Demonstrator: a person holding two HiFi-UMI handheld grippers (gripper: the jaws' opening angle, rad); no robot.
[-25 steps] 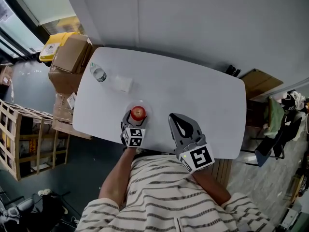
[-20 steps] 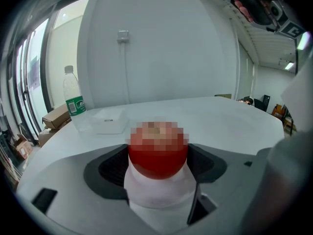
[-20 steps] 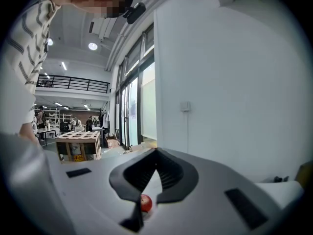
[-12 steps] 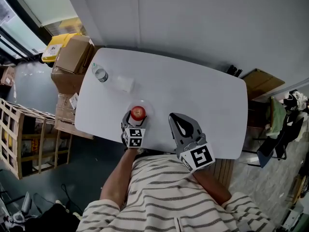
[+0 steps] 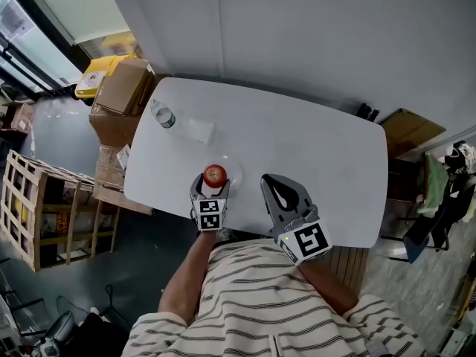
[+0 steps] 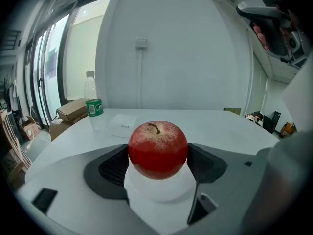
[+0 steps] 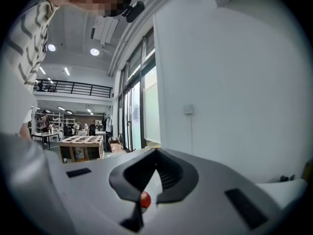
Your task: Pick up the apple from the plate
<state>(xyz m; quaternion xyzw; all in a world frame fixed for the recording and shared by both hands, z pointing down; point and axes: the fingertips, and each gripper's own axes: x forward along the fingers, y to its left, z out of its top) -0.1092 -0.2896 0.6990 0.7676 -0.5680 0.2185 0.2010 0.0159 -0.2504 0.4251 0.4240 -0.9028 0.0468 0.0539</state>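
Red apple point(image 6: 157, 146) is clamped between the pads of your left gripper point(image 6: 159, 159) directly over the white plate point(image 6: 156, 190), so lift straight up without loosening, leaving your right gripper point(image 7: 156, 155) shut and empty.

The apple point(image 6: 157, 149) is round and deep red, paler and speckled at the crown, with 1 short brown stem curling out of the dimple. It stands upright, stem up, clamped between the 2 jaws of the left claw point(image 6: 159, 163), a dark pad pressing on each flank. Right under it lies the plate point(image 6: 159, 192), small, round and white, on the table point(image 5: 297, 147) close to the person's edge. Whether apple and plate touch cannot be told.
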